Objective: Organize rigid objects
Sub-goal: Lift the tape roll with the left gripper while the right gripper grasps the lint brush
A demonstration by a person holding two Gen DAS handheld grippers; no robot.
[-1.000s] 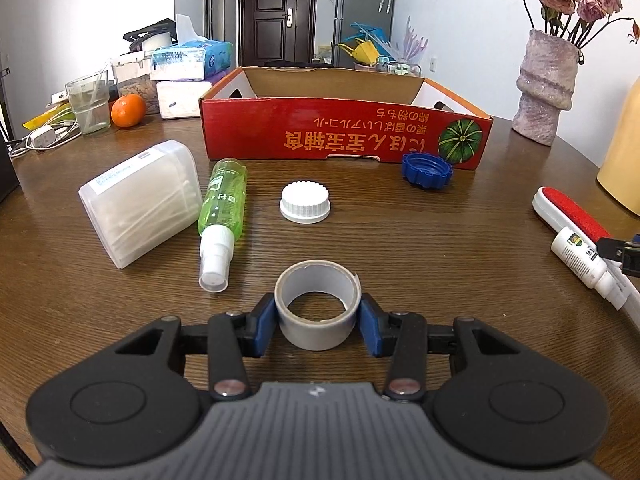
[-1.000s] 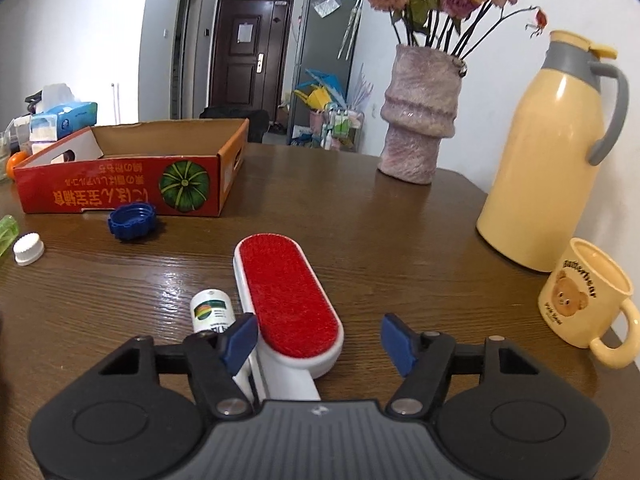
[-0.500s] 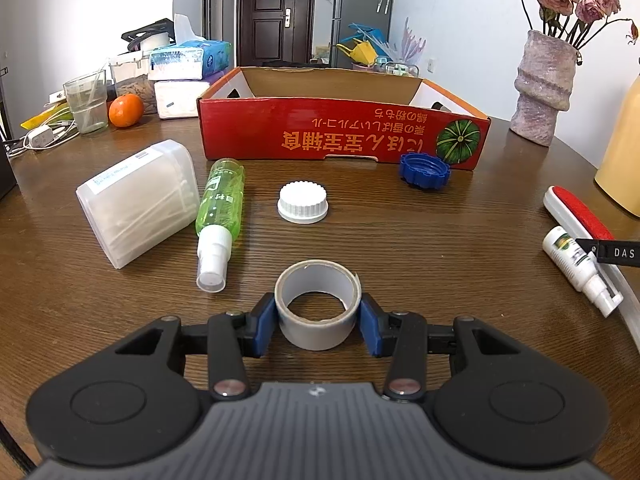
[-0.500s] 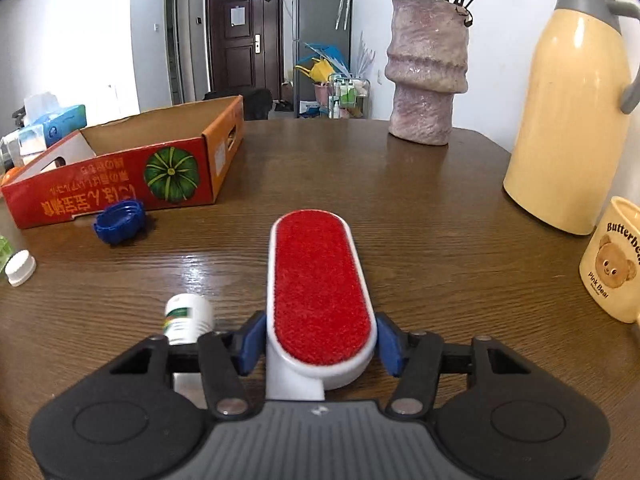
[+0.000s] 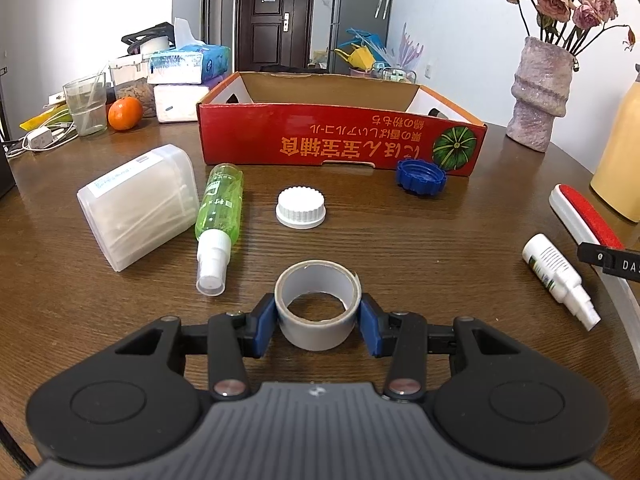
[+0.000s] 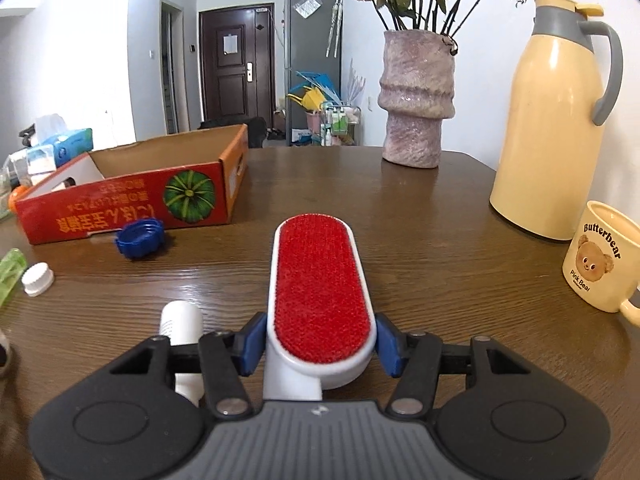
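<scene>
Only the left wrist view shows the left gripper (image 5: pixel 318 322) with both blue pads pressed on the grey tape roll (image 5: pixel 318 310), which rests on the table (image 5: pixel 440 260); a green spray bottle (image 5: pixel 218 212) and clear plastic case (image 5: pixel 140 204) lie ahead to its left. The right wrist view alone shows a yellow mug (image 6: pixel 600 256) and thermos (image 6: pixel 556 120) to the right. There the right gripper (image 6: pixel 320 342), tilted downward, is clamped on the red lint brush (image 6: pixel 320 284). A white bottle (image 6: pixel 182 320) lies just left of it. Bare wood reaches ahead to the red cardboard box (image 6: pixel 132 204).
</scene>
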